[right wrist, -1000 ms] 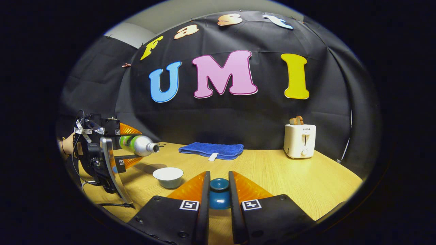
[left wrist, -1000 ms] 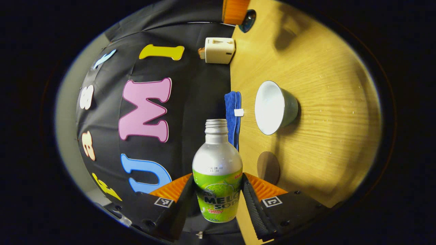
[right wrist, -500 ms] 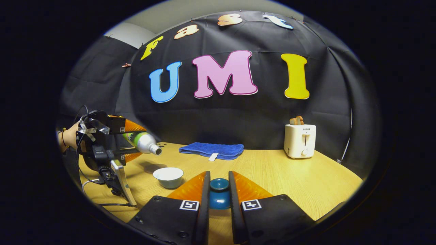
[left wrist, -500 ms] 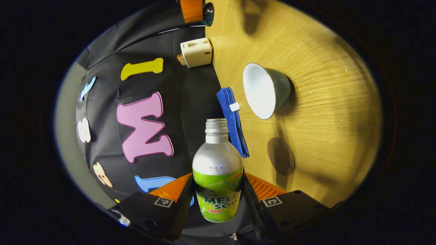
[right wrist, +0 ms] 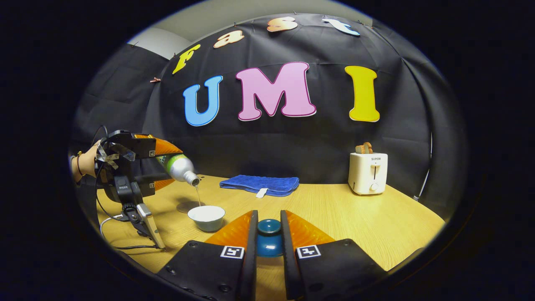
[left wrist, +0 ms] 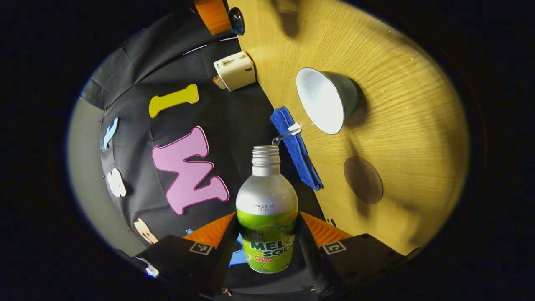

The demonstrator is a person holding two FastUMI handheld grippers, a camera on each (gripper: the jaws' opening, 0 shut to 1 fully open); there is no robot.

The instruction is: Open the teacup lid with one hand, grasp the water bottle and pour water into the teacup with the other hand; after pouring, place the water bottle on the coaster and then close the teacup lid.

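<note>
Silver-and-green water bottle [left wrist: 266,209], clamped in the left gripper [left wrist: 267,246], tips at lower centre of the left gripper view, a thin stream arcing into the white teacup [left wrist: 326,100] at upper right. Tilting further could likely overshoot the rim. The right gripper [right wrist: 268,242] holds the blue lid [right wrist: 268,238] clear. The coaster [left wrist: 363,179] waits near the teacup on the wooden surface [left wrist: 409,125].

Folded blue terry towel [right wrist: 260,184] with small white tag, flat on light wooden table [right wrist: 376,217] at the back by the wall. Cream two-slot toaster [right wrist: 368,172] upright at the right, well apart from towel, toast [right wrist: 363,148] sticking out the top.
</note>
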